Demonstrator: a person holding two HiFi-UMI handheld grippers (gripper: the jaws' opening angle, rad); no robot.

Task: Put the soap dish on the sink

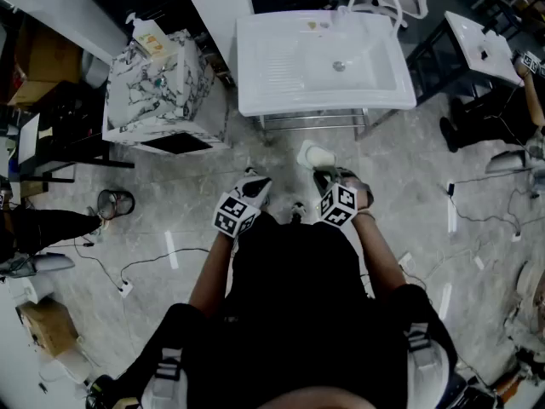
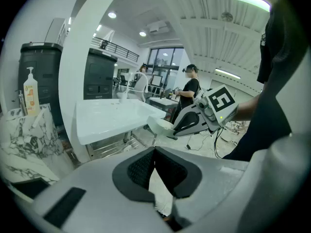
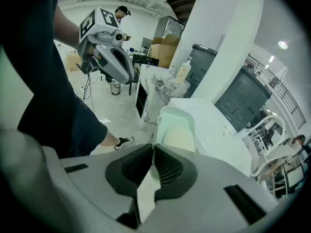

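My right gripper [image 1: 326, 177] is shut on the near rim of a white soap dish [image 1: 312, 154] that holds a pale bar of soap. I carry it above the floor, just in front of the white sink [image 1: 281, 62]. In the right gripper view the soap dish [image 3: 177, 125] sticks out past the closed jaws [image 3: 153, 149], with the sink [image 3: 214, 125] behind it. My left gripper [image 1: 256, 183] hangs beside it, shut and empty. The left gripper view shows its jaws [image 2: 154, 152] pressed together, and the soap dish [image 2: 159, 125] in front of the sink [image 2: 114, 118].
A marble-patterned cabinet [image 1: 157, 92] with a soap dispenser bottle [image 1: 146, 34] stands left of the sink. Cables [image 1: 145, 262] trail over the grey floor. A second white basin [image 1: 487, 45] is at the far right. Other people [image 2: 189, 89] stand in the background.
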